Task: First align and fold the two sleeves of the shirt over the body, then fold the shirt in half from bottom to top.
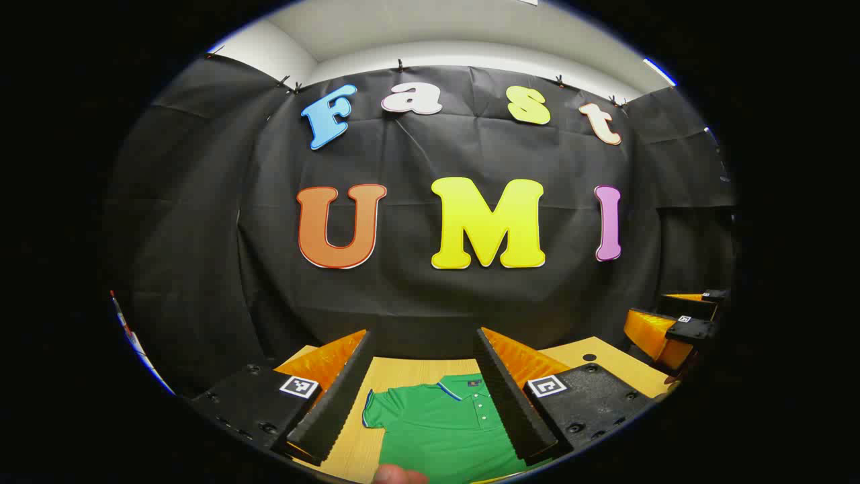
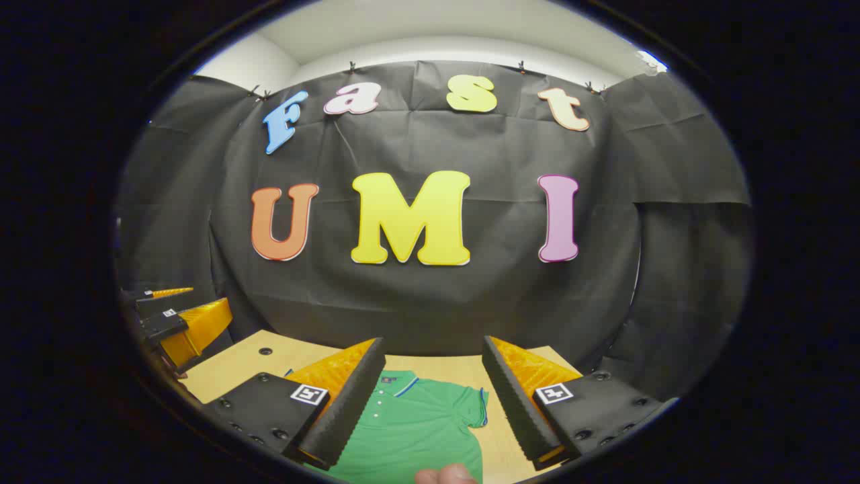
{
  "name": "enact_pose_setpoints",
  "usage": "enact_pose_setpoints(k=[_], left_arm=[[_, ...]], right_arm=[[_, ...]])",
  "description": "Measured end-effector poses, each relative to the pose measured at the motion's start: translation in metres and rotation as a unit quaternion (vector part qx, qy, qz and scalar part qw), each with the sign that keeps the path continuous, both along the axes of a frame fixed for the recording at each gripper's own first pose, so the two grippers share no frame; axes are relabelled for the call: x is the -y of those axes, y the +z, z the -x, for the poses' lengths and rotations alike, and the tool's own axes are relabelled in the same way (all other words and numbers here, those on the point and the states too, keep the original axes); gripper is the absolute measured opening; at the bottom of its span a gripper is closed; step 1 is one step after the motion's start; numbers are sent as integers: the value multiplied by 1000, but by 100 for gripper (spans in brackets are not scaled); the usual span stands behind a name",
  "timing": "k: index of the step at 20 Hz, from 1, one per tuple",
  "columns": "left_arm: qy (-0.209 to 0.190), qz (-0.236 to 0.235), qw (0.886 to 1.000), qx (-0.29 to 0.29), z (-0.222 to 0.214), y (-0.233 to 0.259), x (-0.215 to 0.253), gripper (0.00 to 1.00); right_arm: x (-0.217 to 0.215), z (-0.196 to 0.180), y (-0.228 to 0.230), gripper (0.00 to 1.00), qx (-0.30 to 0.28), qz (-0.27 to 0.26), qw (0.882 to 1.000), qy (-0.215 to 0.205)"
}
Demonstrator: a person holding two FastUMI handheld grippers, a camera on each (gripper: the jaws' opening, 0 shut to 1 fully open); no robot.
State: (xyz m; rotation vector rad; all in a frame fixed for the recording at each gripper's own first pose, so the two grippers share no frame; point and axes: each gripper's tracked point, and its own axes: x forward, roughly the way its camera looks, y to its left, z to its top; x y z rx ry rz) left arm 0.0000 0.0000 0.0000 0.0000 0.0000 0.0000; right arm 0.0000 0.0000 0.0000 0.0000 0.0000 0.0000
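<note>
Shirt [image 1: 443, 430], green, spread flat on the pale wooden surface [image 1: 416, 368], collar toward the black cloth wall, button placket running down its chest. Above it in the left gripper view hangs the left claw [image 1: 420, 393], fingers spread wide and clear of the fabric, grasping nothing; one short sleeve [image 1: 377, 409] of the shirt lies out flat between those fingers. Over in the right gripper view, the right claw [image 2: 433, 396] hovers above the shirt [image 2: 416, 430] too, released and well apart from the cloth, with the other sleeve [image 2: 476, 403] showing between its fingers. Each view catches the other claw off beside the shirt: the right one at the edge of the left gripper view [image 1: 678, 329], the left one at the edge of the right gripper view [image 2: 168, 319]. A fingertip [image 1: 400, 476] peeks in just below the shirt. No containers on the surface.
</note>
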Motion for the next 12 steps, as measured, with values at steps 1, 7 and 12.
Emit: enact_pose_setpoints(k=[1,7,12], left_arm=[[2,0,1000,-2,0,-1,-2,89],[0,-5,1000,2,4,2,0,100],[-7,-8,1000,1,4,1,5,97]], right_arm=[[-1,0,2,96,3,3,1000,0],[-1,3,9,96,11,10,1000,-1],[4,8,12,96,15,14,1000,-4]])
